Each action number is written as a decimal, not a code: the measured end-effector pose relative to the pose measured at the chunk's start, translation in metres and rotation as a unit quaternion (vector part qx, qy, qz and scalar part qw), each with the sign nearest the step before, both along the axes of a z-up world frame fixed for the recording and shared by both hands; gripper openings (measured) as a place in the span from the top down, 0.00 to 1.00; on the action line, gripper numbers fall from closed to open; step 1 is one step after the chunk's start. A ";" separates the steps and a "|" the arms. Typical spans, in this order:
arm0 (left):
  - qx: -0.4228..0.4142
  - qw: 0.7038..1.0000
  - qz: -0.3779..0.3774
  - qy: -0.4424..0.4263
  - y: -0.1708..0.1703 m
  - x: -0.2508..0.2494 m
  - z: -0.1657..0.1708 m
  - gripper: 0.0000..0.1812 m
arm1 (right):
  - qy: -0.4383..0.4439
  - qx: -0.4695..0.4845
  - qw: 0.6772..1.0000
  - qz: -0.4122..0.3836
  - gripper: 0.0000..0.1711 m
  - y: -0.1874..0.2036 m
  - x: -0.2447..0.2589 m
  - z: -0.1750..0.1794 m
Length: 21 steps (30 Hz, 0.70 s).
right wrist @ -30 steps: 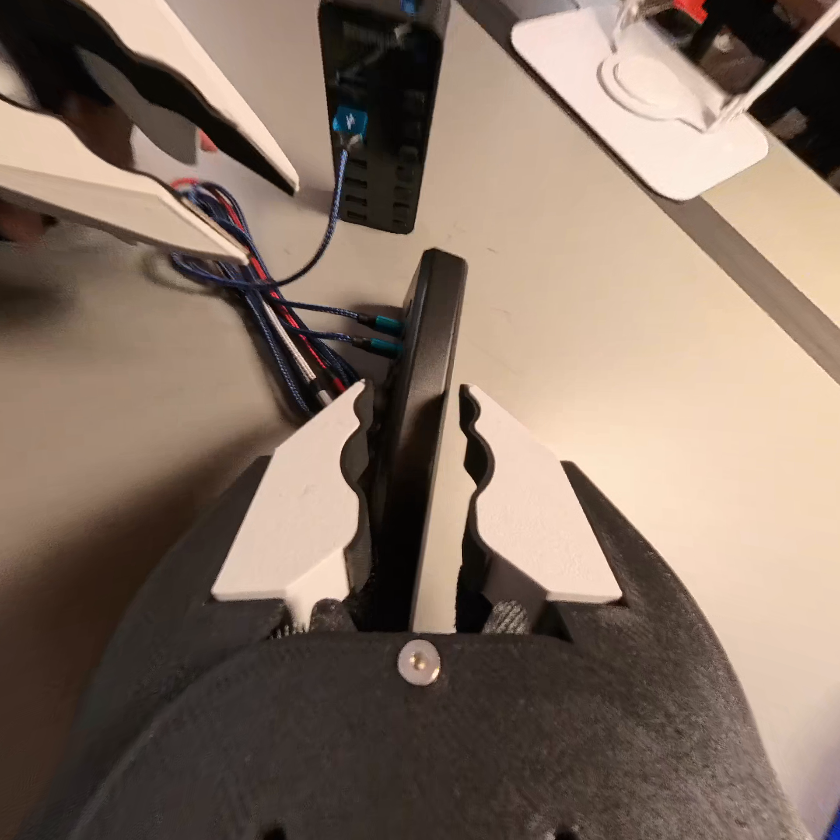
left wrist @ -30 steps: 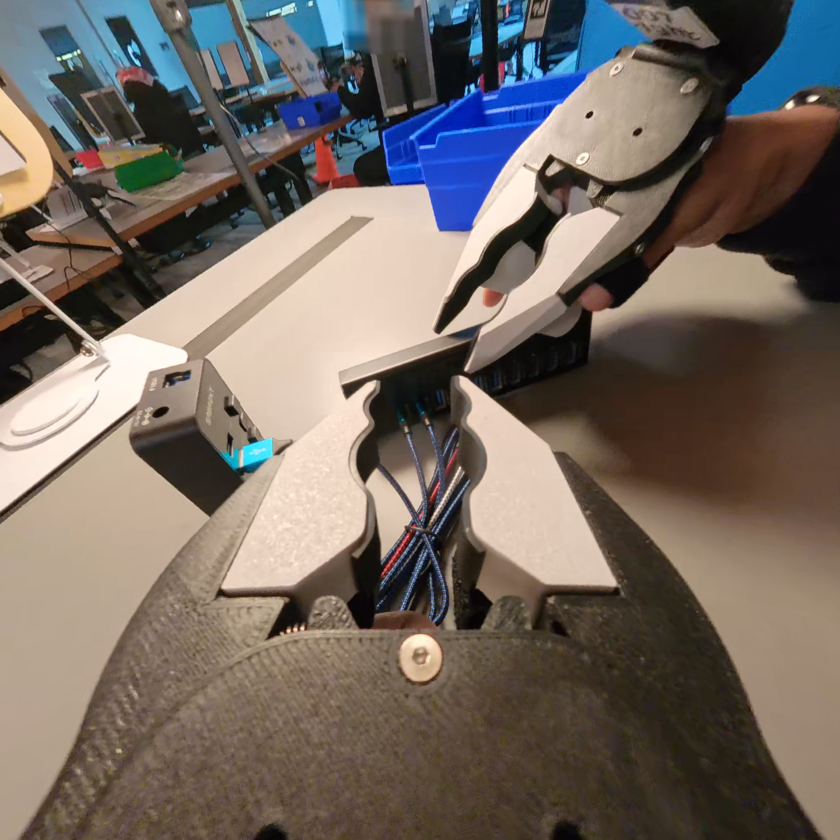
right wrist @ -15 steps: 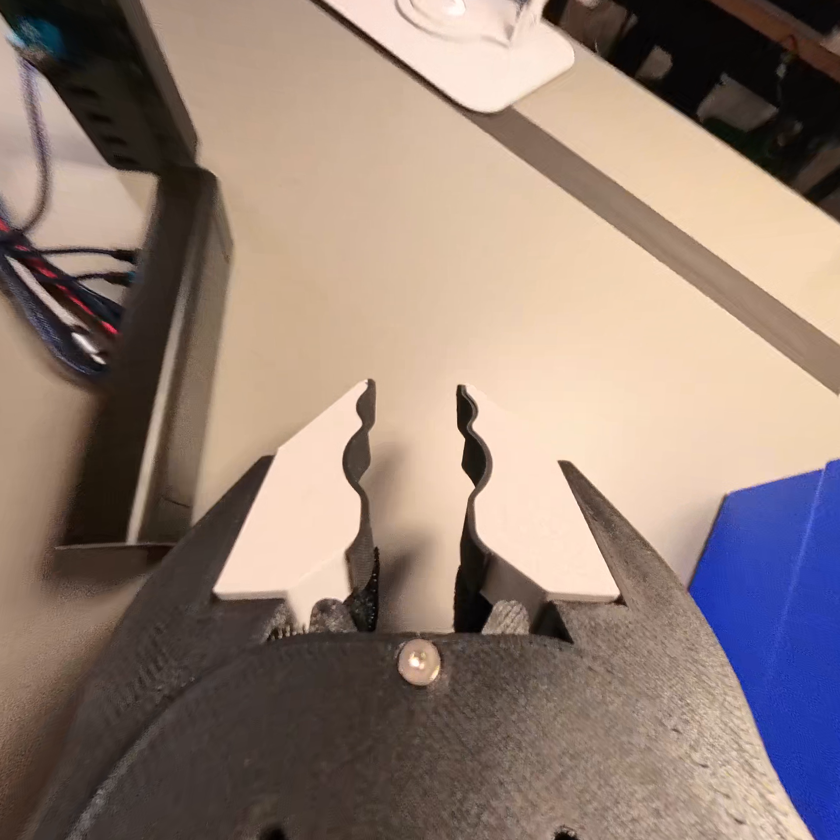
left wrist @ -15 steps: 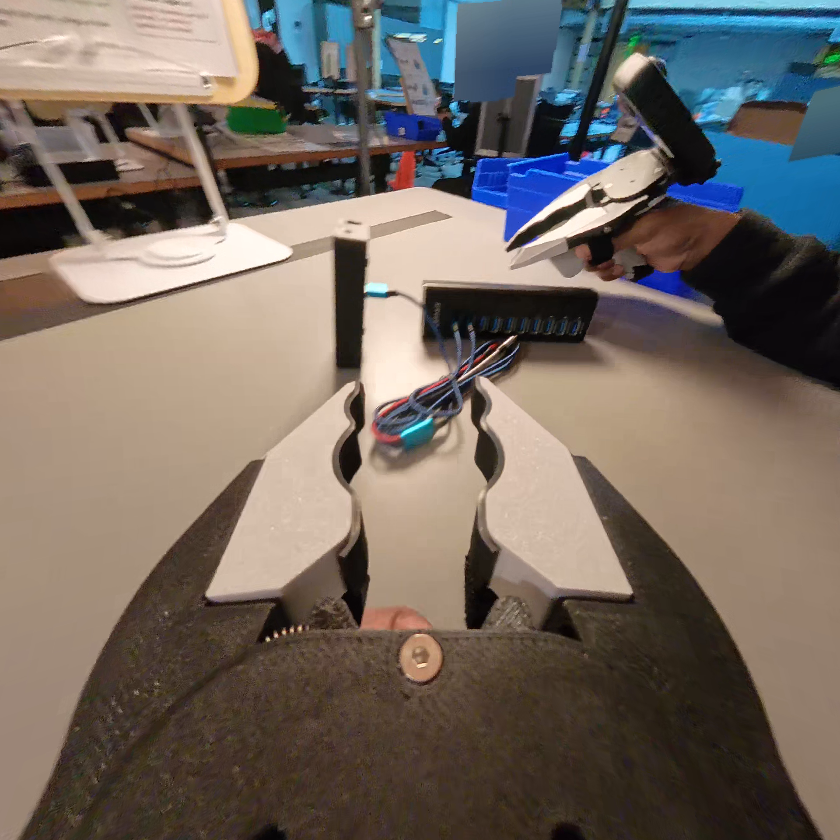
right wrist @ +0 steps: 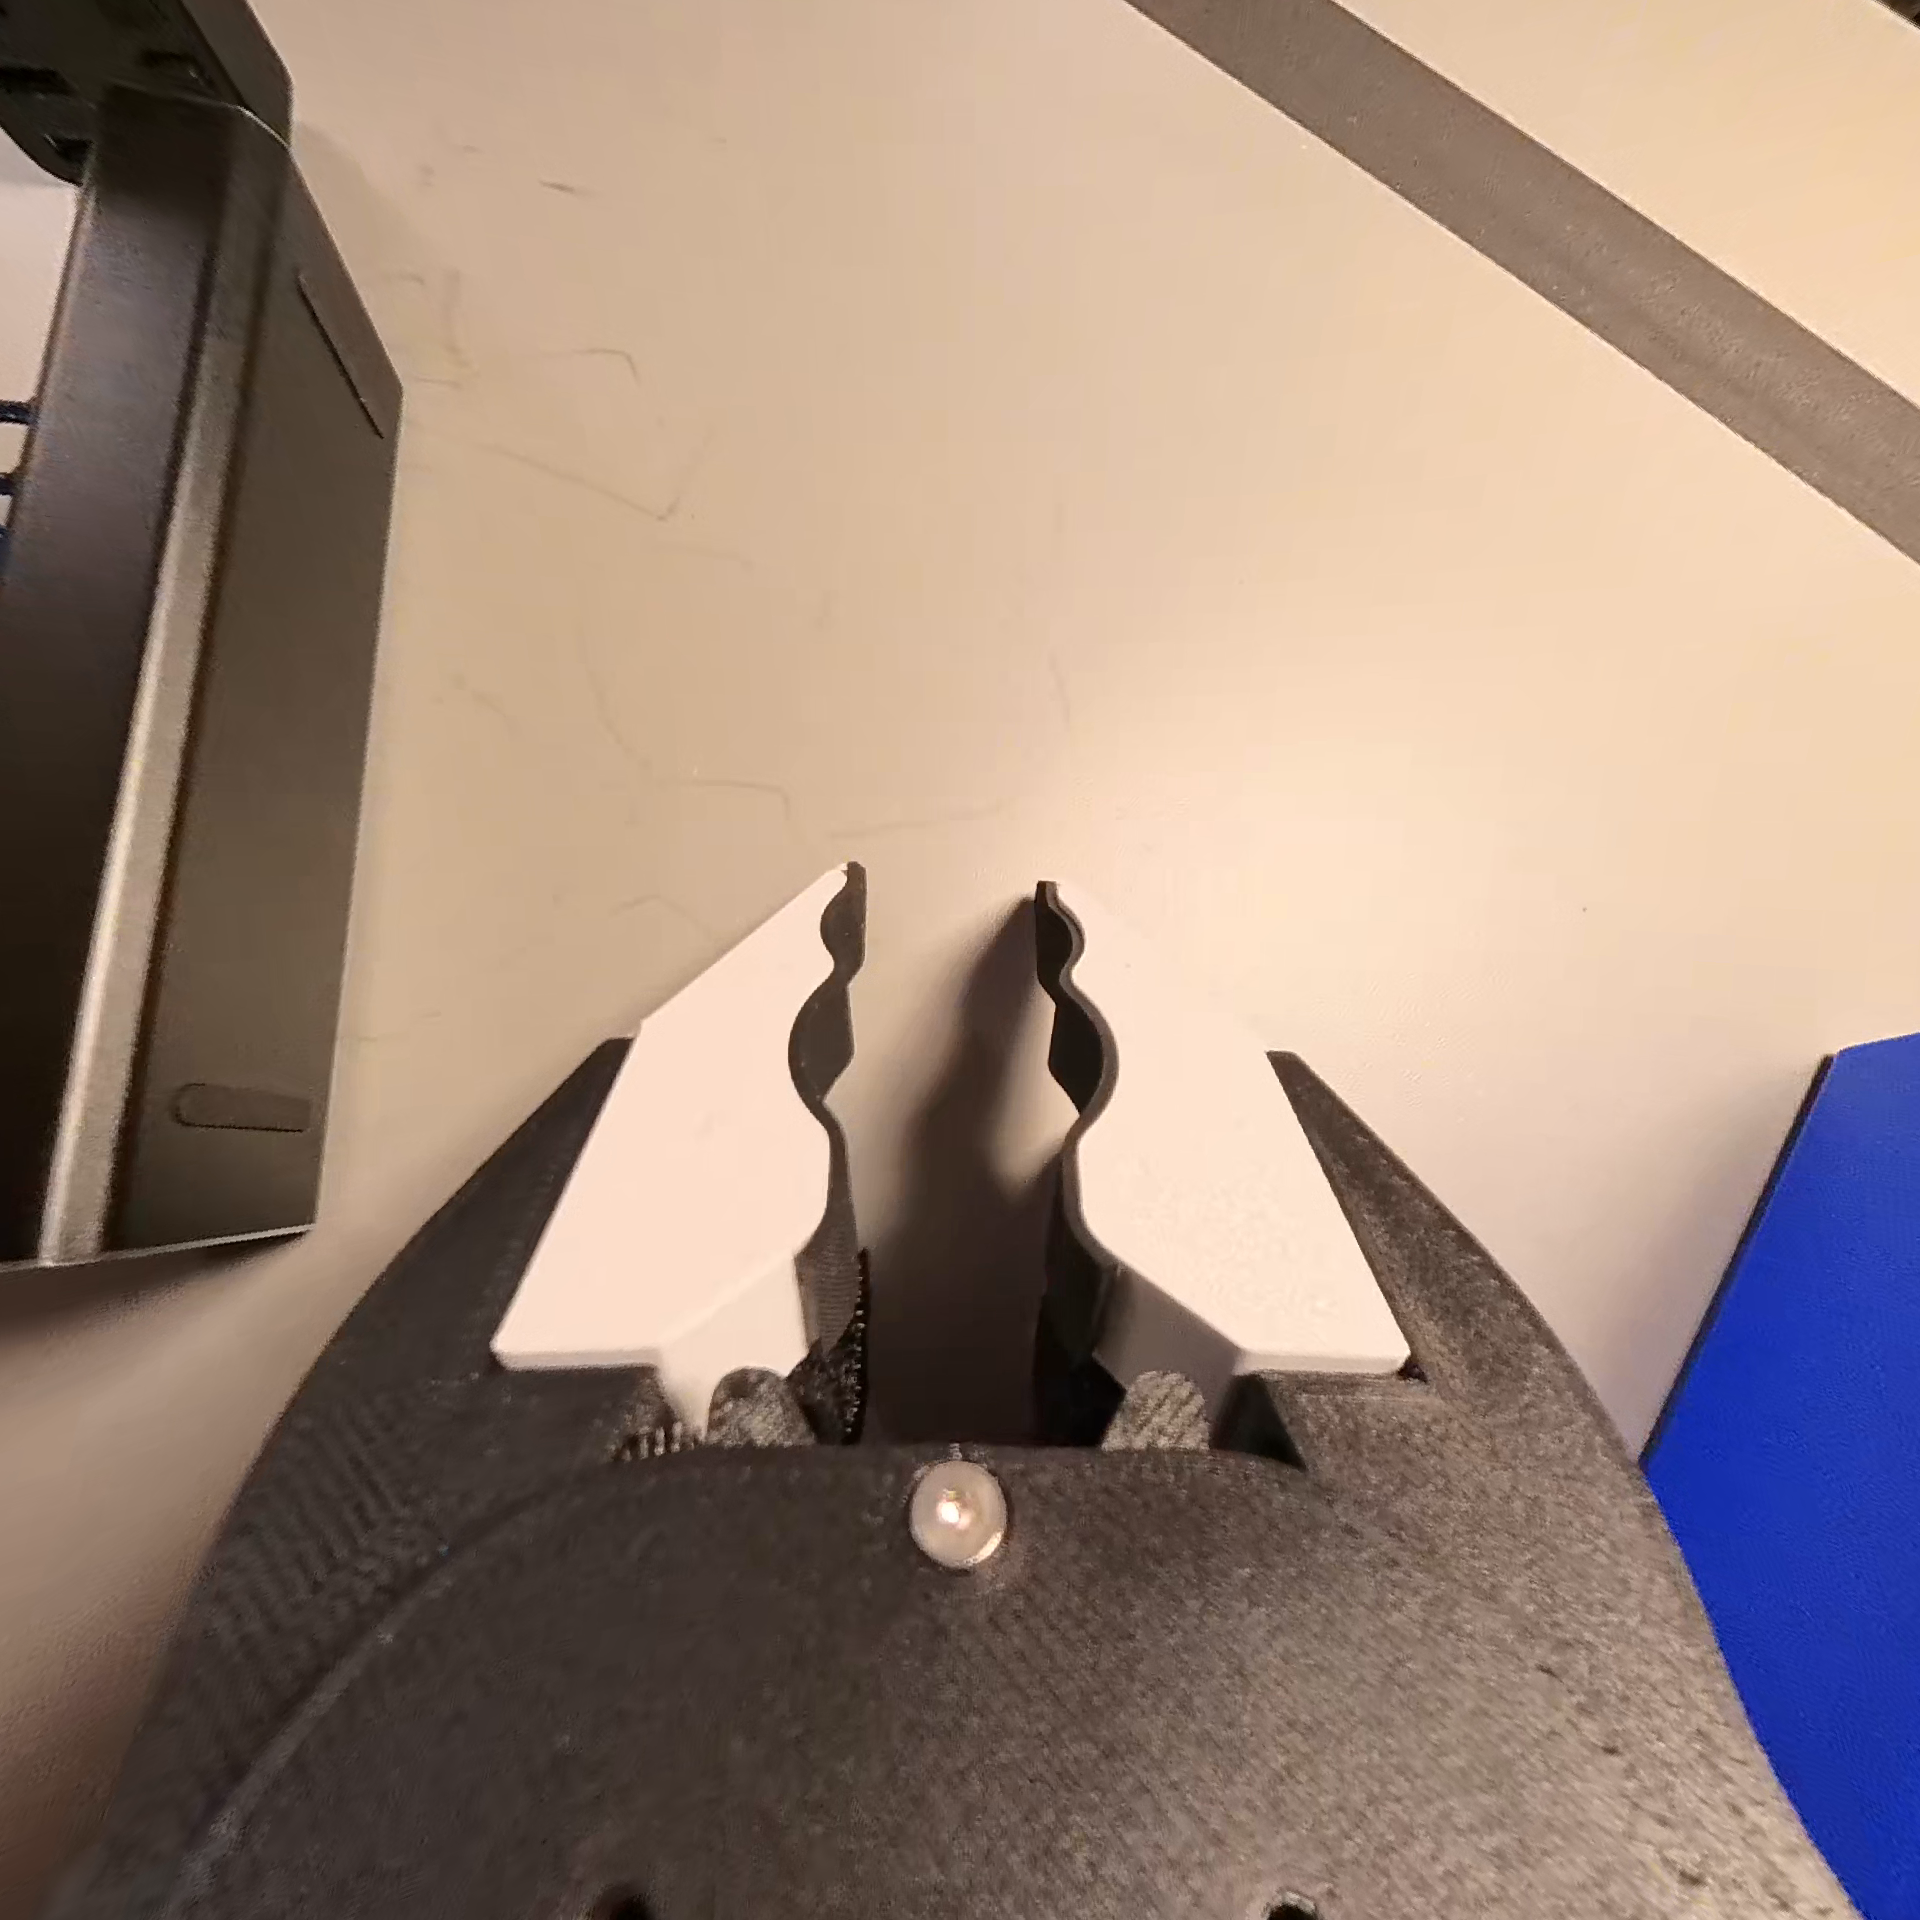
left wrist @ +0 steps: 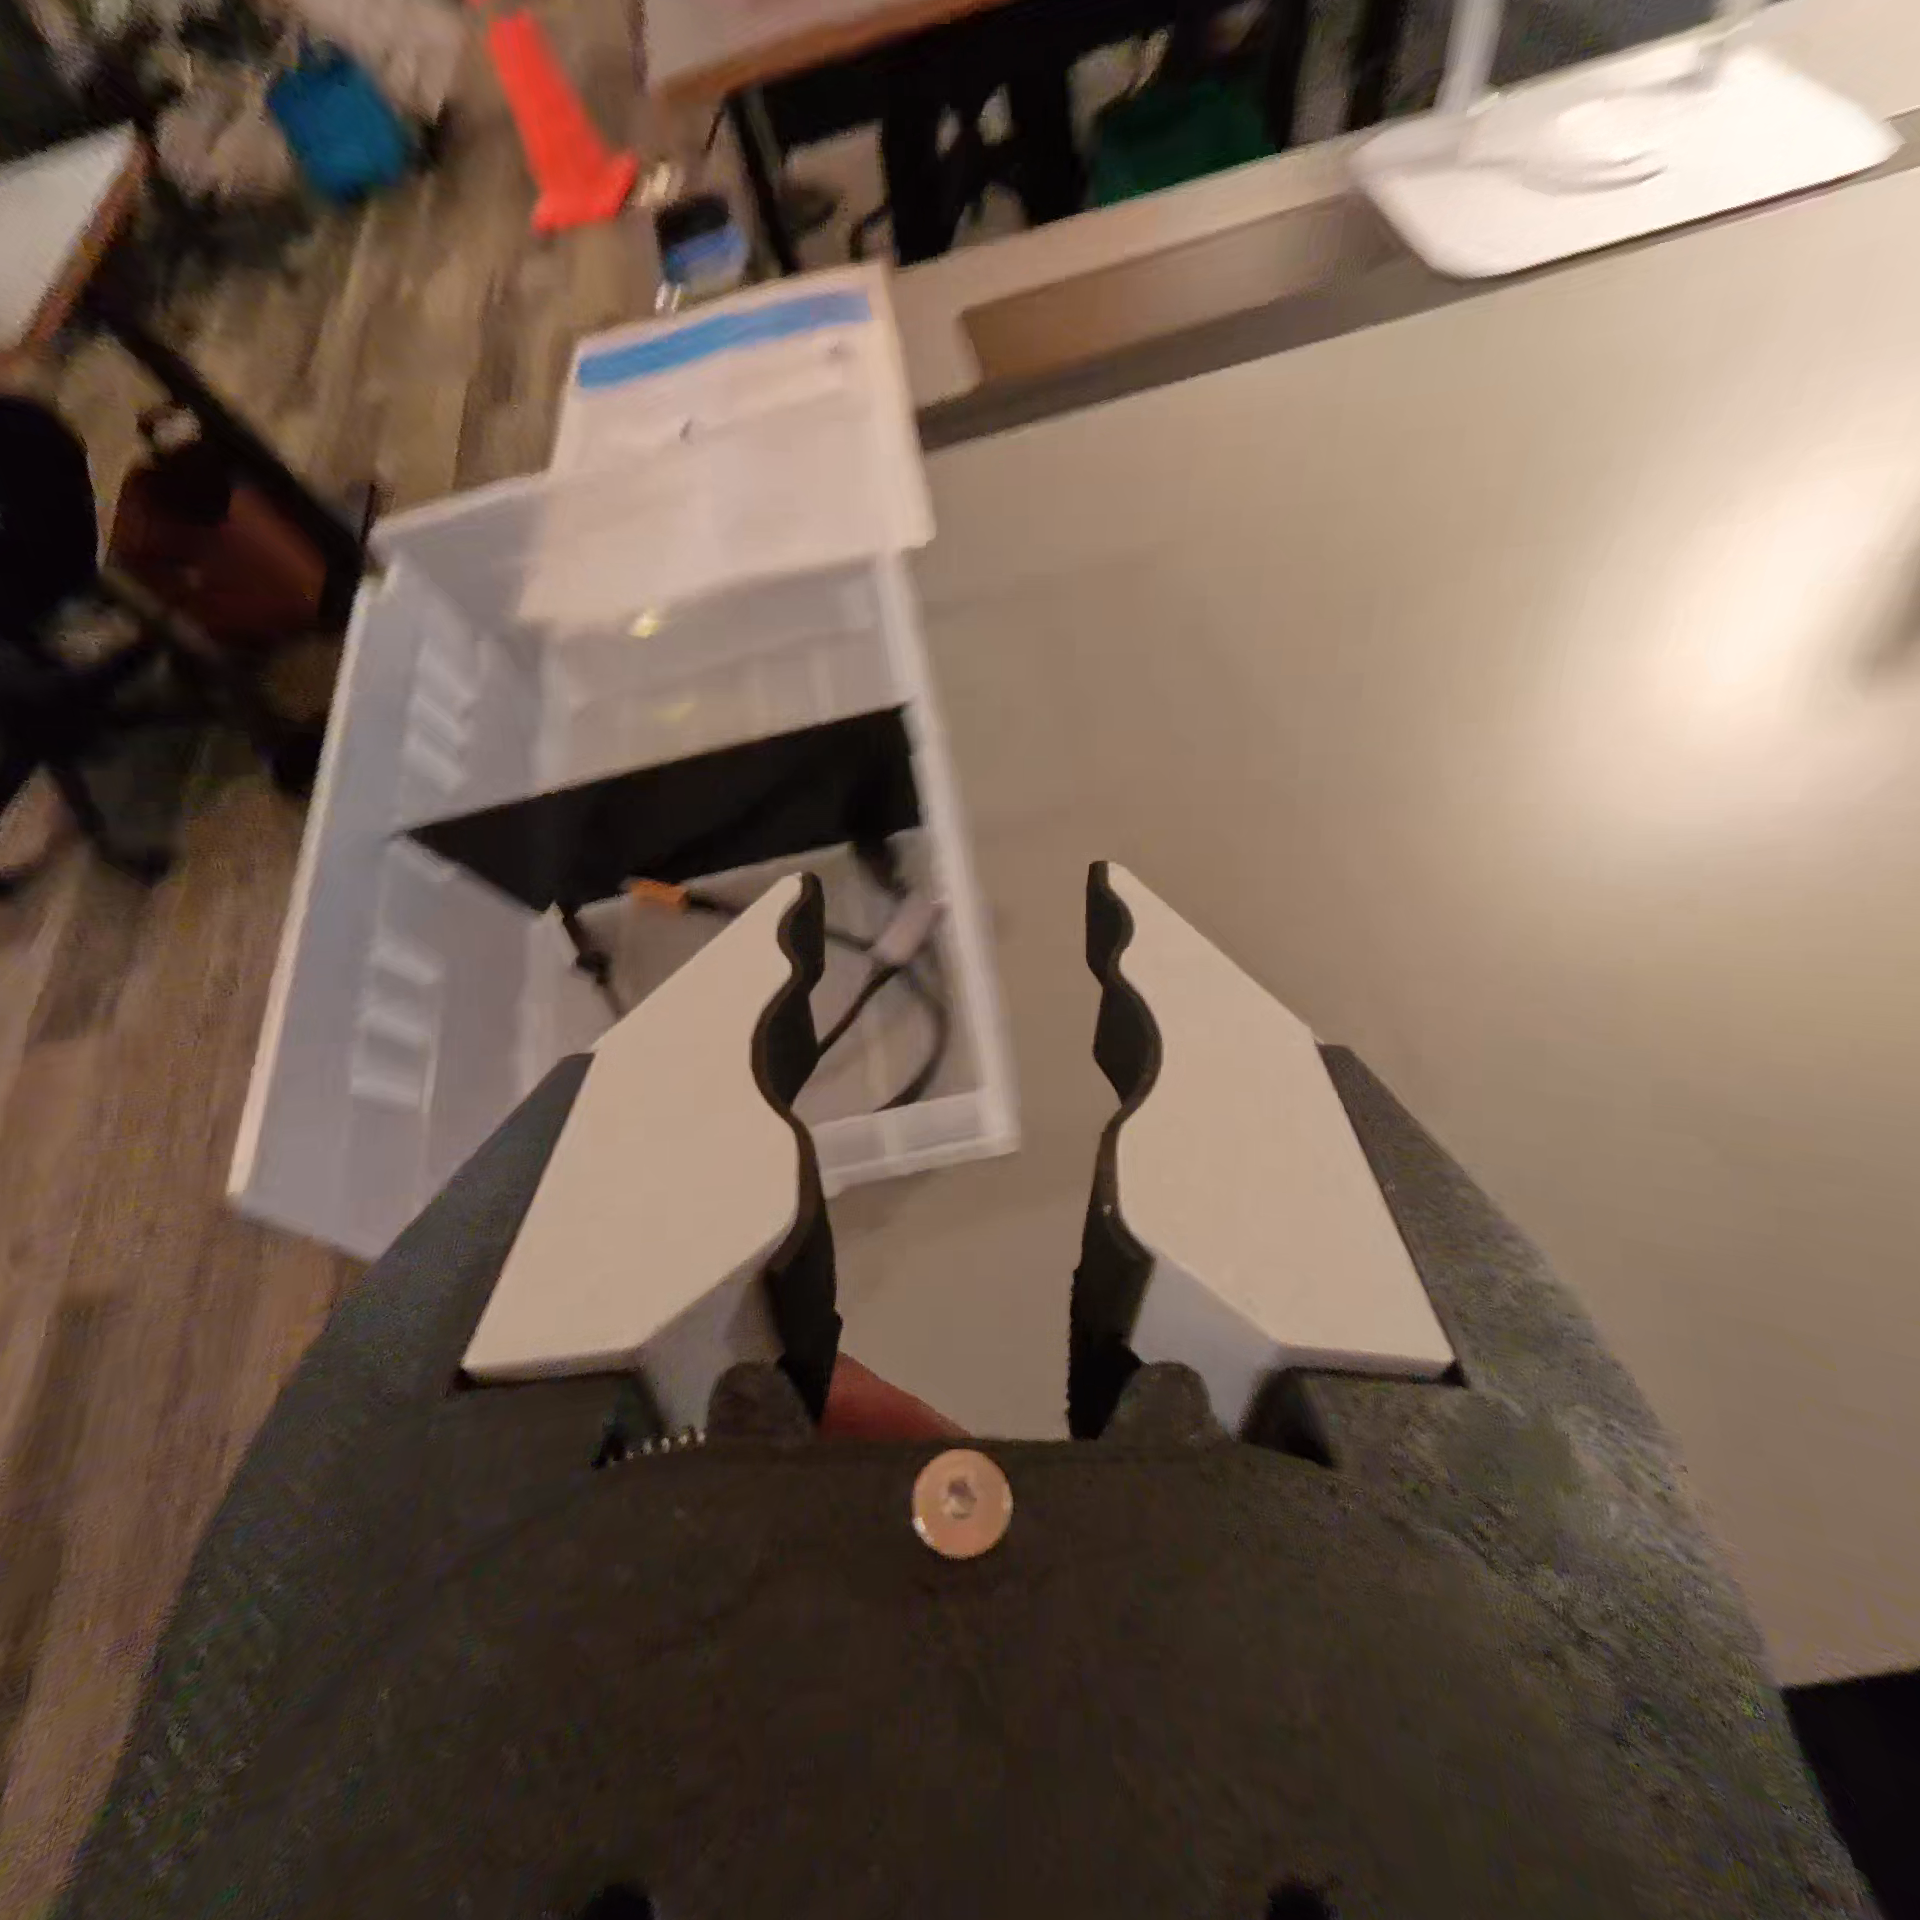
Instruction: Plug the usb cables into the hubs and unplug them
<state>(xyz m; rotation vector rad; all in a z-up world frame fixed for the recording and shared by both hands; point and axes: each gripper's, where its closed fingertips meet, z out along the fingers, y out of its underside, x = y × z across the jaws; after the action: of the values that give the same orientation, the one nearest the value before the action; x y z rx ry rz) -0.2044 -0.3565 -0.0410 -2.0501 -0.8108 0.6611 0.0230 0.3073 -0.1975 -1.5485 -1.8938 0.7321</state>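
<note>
In the right wrist view a dark grey USB hub (right wrist: pixel 239 727) lies on the beige table (right wrist: pixel 1039 520) at the left edge, with a second black hub (right wrist: pixel 125 62) just showing at the top left corner. My right gripper (right wrist: pixel 945 878) is open and empty, close above the bare table to the right of the hub. In the left wrist view my left gripper (left wrist: pixel 945 883) is open and empty, above the table's left edge. No hub or cable on the table shows in that view.
A clear plastic bin (left wrist: pixel 623 831) with papers, a black item and loose cords stands on the floor beside the table. A white lamp base (left wrist: pixel 1621 156) sits at the far right. A blue bin (right wrist: pixel 1808 1455) is at the right edge, and a grey strip (right wrist: pixel 1558 239) crosses the table. One gripper's finger ends stand about 70 centimetres off the other's.
The left gripper has swung away from the hubs and cables toward the table's left edge and the floor bin. The right gripper let go of the hub earlier and has moved slightly, still beside it.
</note>
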 end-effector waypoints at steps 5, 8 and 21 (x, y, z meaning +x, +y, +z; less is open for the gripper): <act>-0.029 0.989 0.092 -0.114 -0.044 -0.078 -0.067 0.70 | -0.001 -0.005 1.000 -0.003 0.81 0.000 -0.001 0.000; -0.057 0.974 0.129 -0.176 -0.049 -0.115 -0.113 0.70 | -0.001 -0.003 1.000 -0.003 0.81 -0.001 -0.003 0.000; -0.160 0.944 0.183 -0.222 -0.058 -0.166 -0.138 0.76 | 0.003 -0.003 1.000 -0.001 0.82 -0.002 -0.003 0.000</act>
<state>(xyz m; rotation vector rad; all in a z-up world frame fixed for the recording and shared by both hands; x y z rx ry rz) -0.3700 -0.4146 -0.1791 -2.4125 -1.4502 0.5601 0.0198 0.3056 -0.1979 -1.5502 -1.8863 0.7416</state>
